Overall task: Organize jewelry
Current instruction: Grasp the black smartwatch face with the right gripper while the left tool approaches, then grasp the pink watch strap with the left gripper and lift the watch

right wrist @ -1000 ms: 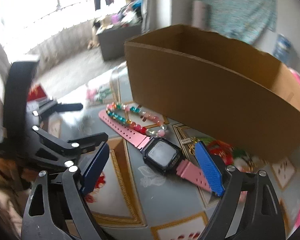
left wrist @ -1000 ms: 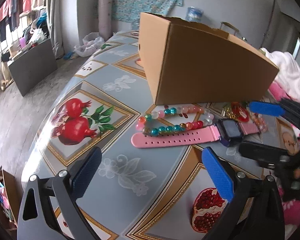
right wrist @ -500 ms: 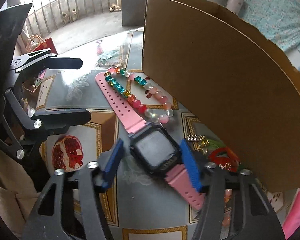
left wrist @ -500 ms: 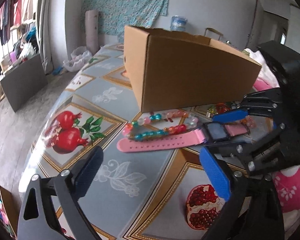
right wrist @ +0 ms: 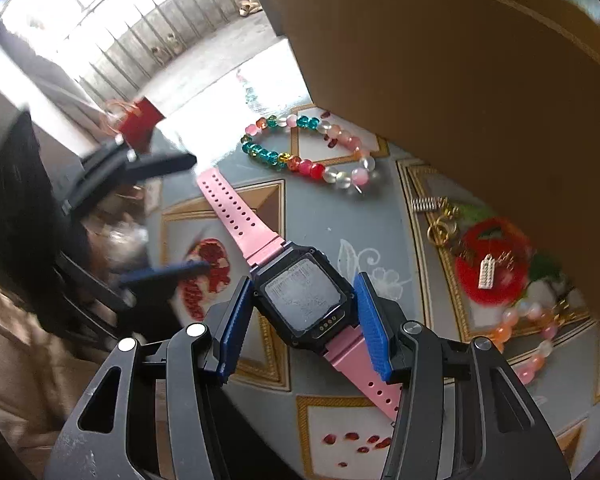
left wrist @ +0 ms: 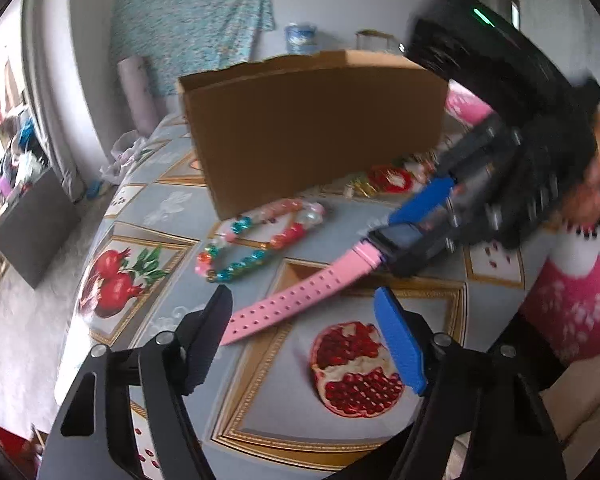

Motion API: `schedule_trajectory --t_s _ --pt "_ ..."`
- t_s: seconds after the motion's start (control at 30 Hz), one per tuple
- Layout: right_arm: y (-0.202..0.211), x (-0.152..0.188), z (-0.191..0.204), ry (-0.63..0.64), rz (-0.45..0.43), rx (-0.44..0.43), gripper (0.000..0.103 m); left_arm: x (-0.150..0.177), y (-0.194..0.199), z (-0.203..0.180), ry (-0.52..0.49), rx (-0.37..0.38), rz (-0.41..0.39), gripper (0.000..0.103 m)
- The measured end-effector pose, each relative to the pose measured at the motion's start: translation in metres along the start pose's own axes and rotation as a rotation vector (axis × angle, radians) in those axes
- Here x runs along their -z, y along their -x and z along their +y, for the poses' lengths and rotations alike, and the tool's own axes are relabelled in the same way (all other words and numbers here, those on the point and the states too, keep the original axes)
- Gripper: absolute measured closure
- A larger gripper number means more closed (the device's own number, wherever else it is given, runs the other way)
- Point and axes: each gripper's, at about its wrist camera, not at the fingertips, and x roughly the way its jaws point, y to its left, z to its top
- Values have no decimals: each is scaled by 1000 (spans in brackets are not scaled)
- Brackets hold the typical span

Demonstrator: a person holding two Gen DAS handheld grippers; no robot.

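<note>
A pink-strapped watch (right wrist: 304,300) with a black square case lies on the patterned tablecloth. My right gripper (right wrist: 304,320) is shut on the case, one blue pad on each side; the left wrist view shows it (left wrist: 420,216) holding the watch (left wrist: 392,236) from the right. The long strap (left wrist: 296,296) runs toward my left gripper (left wrist: 304,340), whose jaws are closing with the strap's tip between them, untouched by the pads. A multicoloured bead bracelet (left wrist: 260,240) lies in front of the open cardboard box (left wrist: 316,128).
A red charm with gold pieces (right wrist: 488,268) and a second bead bracelet (right wrist: 532,320) lie by the box wall (right wrist: 460,60). The table's edge (left wrist: 72,312) drops off on the left. A pink sleeve (left wrist: 572,304) is at the right.
My right gripper closed on the watch case and dragged the watch away from the bead bracelet. My left gripper moved in around the strap's tip and its jaws narrowed.
</note>
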Motion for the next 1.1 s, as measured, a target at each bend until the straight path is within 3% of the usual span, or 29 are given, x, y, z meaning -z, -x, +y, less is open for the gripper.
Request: schedule_trajectory --t_s 0.2,0.33,0.43,0.47,0.5,0.6,0.83,1.03,1.1 --pt "6 -8 -31 -84 34 -159 55 -3 -14 -10 -67 -30 22 50" --pt "7 -6 -52 -114 30 -213 55 -3 -22 -13 -83 -39 23 58" --pt "15 -2 -62 -138 9 -239 55 -6 -27 -10 -66 -35 19 77" --pt "16 0 -63 -142 1 -241 55 -7 -30 -8 -59 -38 21 88" --pt "17 1 -63 -146 -9 -238 55 -7 -31 -5 -47 -30 18 90" --pt "24 8 -56 -133 -39 -183 55 -8 -27 6 13 9 14 93" --pt "15 24 -12 35 -93 75 54 -15 -38 41 218 141 61 97" --pt "10 44 16 158 -106 327 54 -19 -42 47 294 169 84 99" --pt "10 49 19 161 -116 359 57 -19 -43 46 300 165 86 99"
